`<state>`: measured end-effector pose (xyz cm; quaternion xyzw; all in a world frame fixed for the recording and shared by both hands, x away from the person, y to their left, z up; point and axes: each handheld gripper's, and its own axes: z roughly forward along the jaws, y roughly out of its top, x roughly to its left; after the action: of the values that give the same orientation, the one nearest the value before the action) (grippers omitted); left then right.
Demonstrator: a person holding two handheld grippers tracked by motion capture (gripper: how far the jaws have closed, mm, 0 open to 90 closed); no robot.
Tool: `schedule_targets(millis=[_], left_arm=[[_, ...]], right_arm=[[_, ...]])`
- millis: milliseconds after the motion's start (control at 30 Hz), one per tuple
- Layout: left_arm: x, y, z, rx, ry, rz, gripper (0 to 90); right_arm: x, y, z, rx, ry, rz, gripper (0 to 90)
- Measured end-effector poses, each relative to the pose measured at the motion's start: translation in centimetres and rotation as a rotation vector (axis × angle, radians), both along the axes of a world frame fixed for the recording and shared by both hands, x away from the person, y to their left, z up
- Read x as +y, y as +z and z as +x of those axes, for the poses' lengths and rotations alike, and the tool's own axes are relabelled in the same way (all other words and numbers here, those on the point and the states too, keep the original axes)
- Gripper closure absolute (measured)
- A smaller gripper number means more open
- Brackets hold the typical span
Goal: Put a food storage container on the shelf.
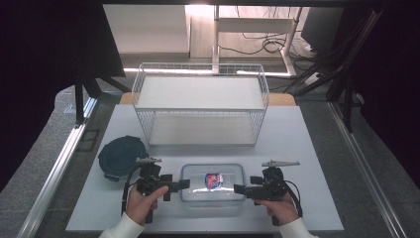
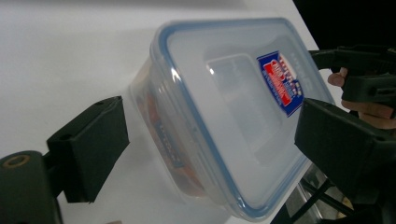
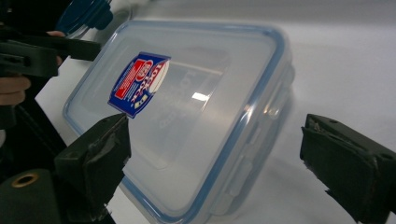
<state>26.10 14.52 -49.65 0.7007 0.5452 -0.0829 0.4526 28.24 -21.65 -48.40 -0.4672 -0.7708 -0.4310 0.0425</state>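
1. Black jaws of the left gripper (image 2: 210, 149) stand wide, one on each side of the near end of the clear food box (image 2: 233, 121); no pad presses on it. That straddle suggests a grip on the box's short end is being lined up.
2. Opposite, the right gripper (image 3: 215, 158) also stands wide around the other short end of the box (image 3: 187, 116), pads apart from the plastic. Two grippers at opposite ends likely means a two-handed lift or a go at the side latches.
3. Sitting flat on the white worktop (image 1: 307, 148), the box (image 1: 212, 189) lies at the front edge between the two grippers (image 1: 184, 184) (image 1: 236, 188), its blue-sealed lid on and its label up.
4. Left of it lies a dark round lidded container (image 1: 121, 157), near the left hand (image 1: 144, 201) but untouched.
5. Behind, a white wire basket rack (image 1: 200, 106) stands well apart, its open front toward the person, probably where things get stowed.
6. Count: two grippers, one clear box, one round container, one rack.
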Motion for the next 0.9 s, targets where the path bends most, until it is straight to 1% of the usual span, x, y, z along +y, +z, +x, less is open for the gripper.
schedule_targets(millis=[133,167,200,233,267,300,333,367,400,433,467,533,567,600,667,700,733,800,833,867,900], left_arm=[[-0.4,-0.7,0.3,0.039,-0.017,-0.036,9.0],[-0.4,-0.7,0.3,0.039,-0.017,-0.036,9.0],[-0.6,-1.0,0.4,0.052,-0.022,-0.043,9.0],[-0.6,-1.0,0.4,0.052,-0.022,-0.043,8.9],[-0.8,-1.3,0.6,0.075,-0.026,-0.061,8.8],[-0.8,-1.6,0.7,0.089,-0.034,-0.076,8.6],[-0.8,-1.6,0.7,0.089,-0.034,-0.076,8.4],[-1.0,-1.9,0.9,0.109,-0.039,-0.093,8.4],[-1.1,-2.0,0.9,0.119,-0.039,-0.106,8.6],[-1.1,-2.0,0.9,0.119,-0.039,-0.106,8.8],[-1.2,-2.3,0.9,0.140,-0.053,-0.146,8.7],[-1.3,-2.4,1.0,0.143,-0.053,-0.142,8.8],[-1.4,-2.5,1.0,0.147,-0.050,-0.133,9.1],[-1.4,-2.6,1.0,0.154,-0.047,-0.136,9.1],[-1.3,-2.6,1.0,0.155,-0.047,-0.140,10.0],[-1.1,-2.8,1.0,0.164,-0.043,-0.149,11.4],[-1.1,-2.8,1.0,0.164,-0.043,-0.149,12.8],[-1.0,-3.1,0.9,0.174,-0.047,-0.140,15.0],[-1.0,-3.2,0.9,0.180,-0.050,-0.144,15.4],[-1.0,-3.2,0.9,0.180,-0.050,-0.144,14.5],[-1.0,-3.3,0.9,0.182,-0.053,-0.150,14.5]], right_arm=[[0.3,-0.6,0.1,0.024,0.006,0.011,7.6],[0.4,-0.6,0.1,0.028,0.008,0.010,7.6],[0.5,-0.7,0.2,0.031,0.014,0.012,7.5],[0.5,-0.7,0.2,0.031,0.014,0.012,7.5],[0.7,-0.9,0.2,0.041,0.021,0.012,7.5],[0.8,-1.0,0.2,0.041,0.025,0.009,7.4],[0.9,-1.1,0.2,0.049,0.026,0.010,7.5],[1.0,-1.2,0.3,0.051,0.027,0.012,7.3],[1.0,-1.3,0.3,0.058,0.022,0.009,7.4],[1.0,-1.3,0.3,0.058,0.022,0.009,7.4],[1.1,-1.5,0.4,0.061,0.025,0.013,8.3],[1.1,-1.5,0.4,0.067,0.021,0.019,8.6],[1.1,-1.7,0.5,0.077,0.014,0.023,9.2],[1.1,-1.8,0.6,0.084,0.008,0.028,9.5],[1.1,-2.0,0.7,0.101,0.009,0.045,10.1],[1.1,-2.1,0.8,0.114,0.009,0.054,10.2],[1.1,-2.2,0.9,0.124,0.006,0.059,9.9],[0.9,-2.2,1.0,0.141,0.003,0.071,12.1],[0.8,-2.2,1.0,0.153,-0.008,0.082,14.5],[0.8,-2.2,1.0,0.153,-0.008,0.082,14.5],[0.6,-2.2,1.1,0.164,-0.017,0.091,16.7]])
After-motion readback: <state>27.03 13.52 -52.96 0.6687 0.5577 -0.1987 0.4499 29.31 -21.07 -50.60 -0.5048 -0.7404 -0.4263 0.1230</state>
